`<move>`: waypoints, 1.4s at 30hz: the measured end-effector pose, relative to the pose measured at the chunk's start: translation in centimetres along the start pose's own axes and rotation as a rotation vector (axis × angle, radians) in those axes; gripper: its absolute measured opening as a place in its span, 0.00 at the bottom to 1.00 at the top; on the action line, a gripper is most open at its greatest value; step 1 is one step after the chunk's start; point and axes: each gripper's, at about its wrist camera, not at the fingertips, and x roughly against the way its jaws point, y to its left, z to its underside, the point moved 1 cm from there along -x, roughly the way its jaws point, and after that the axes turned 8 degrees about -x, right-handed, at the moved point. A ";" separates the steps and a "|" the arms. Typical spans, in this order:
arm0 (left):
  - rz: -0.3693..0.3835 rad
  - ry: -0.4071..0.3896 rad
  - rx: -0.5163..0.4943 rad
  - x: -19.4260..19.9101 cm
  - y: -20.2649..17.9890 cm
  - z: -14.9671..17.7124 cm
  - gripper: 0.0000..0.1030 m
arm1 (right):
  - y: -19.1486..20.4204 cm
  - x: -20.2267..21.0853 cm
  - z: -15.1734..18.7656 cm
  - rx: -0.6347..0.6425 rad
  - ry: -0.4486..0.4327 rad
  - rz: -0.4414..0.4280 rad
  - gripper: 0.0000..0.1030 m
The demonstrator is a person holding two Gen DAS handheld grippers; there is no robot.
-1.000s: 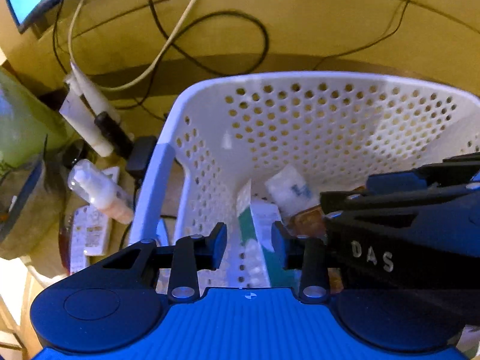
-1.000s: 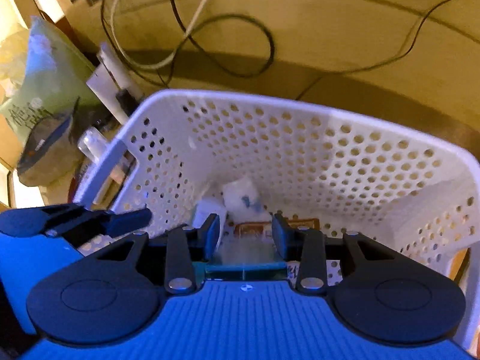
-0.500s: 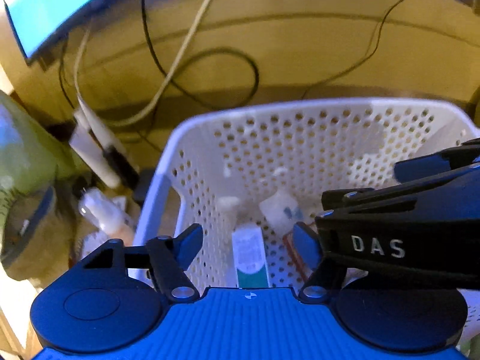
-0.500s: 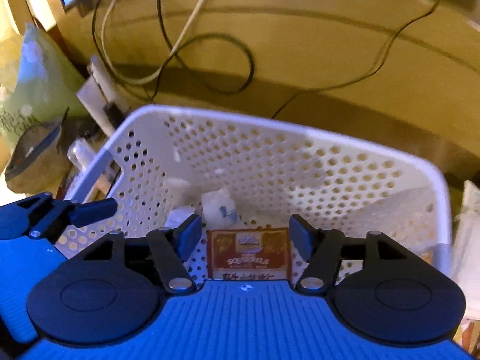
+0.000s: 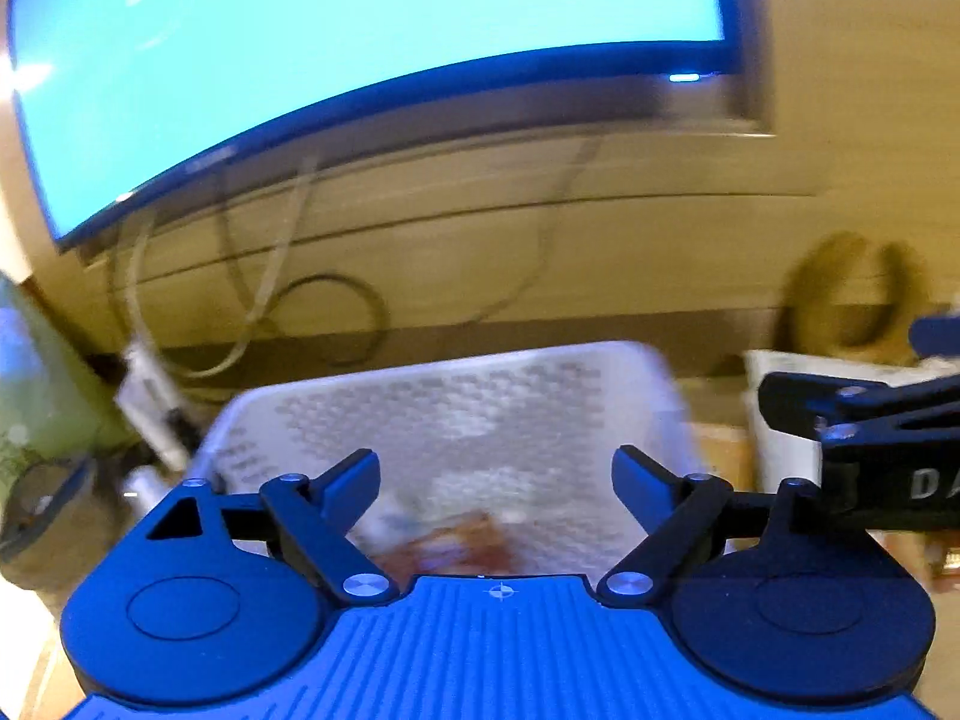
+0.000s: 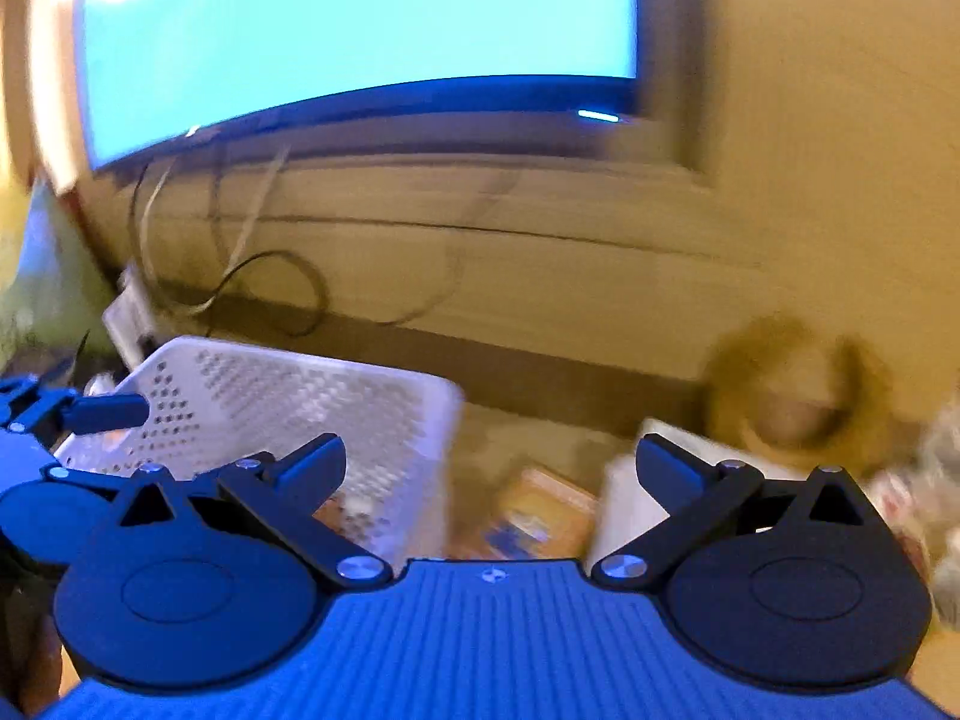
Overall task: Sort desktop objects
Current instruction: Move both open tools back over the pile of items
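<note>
Both grippers are hovering with fingers spread wide and gripping nothing: the left gripper [image 5: 497, 471] over the white basket [image 5: 456, 408], the right gripper [image 6: 491, 468] just right of it. A brown packet [image 5: 462, 546] is lying inside the basket on the counter [image 6: 510, 420], below the monitor [image 5: 360, 48].

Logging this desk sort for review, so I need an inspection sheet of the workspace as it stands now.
Surface: wooden desk, blurred.
Job's things: white perforated basket holding a brown packet; orange packet lies outside, right of it.
Clutter: green bag, white box.
Grippers: left tool open, empty; right tool open, empty.
Cables: looped cables behind basket.
Surroundings: lit monitor above.
</note>
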 end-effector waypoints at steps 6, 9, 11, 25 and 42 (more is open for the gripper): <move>0.077 -0.028 -0.021 0.7 -8.0 0.2 0.90 | -9.5 2.4 2.6 -0.093 0.036 0.104 1.00; 0.092 -0.028 -0.024 0.8 -11.3 1.3 0.90 | -11.8 3.2 4.5 -0.048 0.041 0.161 1.00; 0.112 -0.017 -0.019 0.8 -12.8 2.2 0.90 | -13.2 3.9 5.8 -0.024 0.024 0.181 1.00; 0.119 0.113 0.025 -2.3 -16.8 7.2 0.90 | -17.1 2.8 11.5 0.011 0.060 0.208 0.98; 0.157 0.195 -0.011 -7.0 -19.7 7.4 0.91 | -20.3 -1.4 11.7 -0.125 0.109 0.178 0.95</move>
